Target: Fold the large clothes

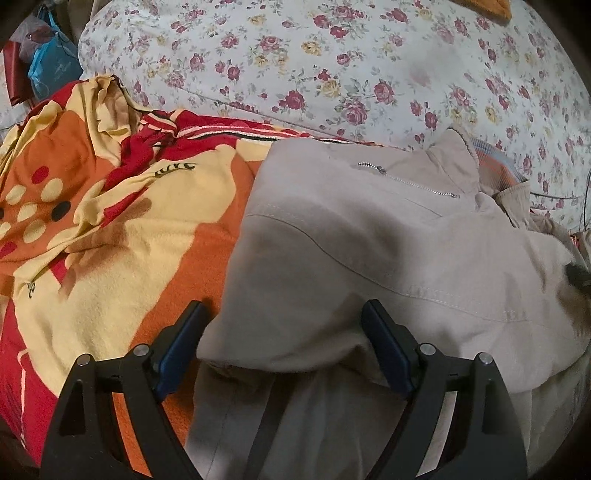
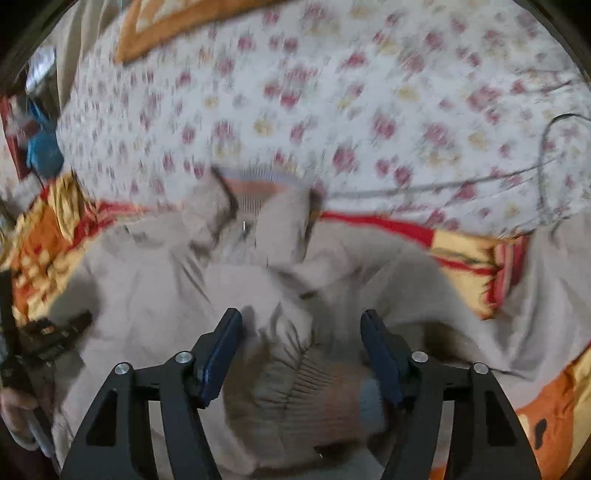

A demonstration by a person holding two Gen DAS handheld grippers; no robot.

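A beige zip jacket (image 1: 369, 236) lies on an orange, yellow and red blanket (image 1: 122, 240). My left gripper (image 1: 284, 314) is open, its fingers on either side of a folded edge of the jacket's left part. In the blurred right wrist view, the jacket (image 2: 155, 280) lies with its striped collar (image 2: 255, 184) at the far side. My right gripper (image 2: 299, 321) is open above a sleeve with a ribbed striped cuff (image 2: 332, 395) between its fingers. The left gripper (image 2: 40, 336) shows at that view's left edge.
A white floral bedsheet (image 1: 332, 62) covers the bed beyond the blanket. Blue and red bags (image 1: 40, 70) hang at the far left. A thin cable (image 2: 546, 155) lies on the sheet at the right. An orange cloth (image 2: 173, 26) lies at the far side.
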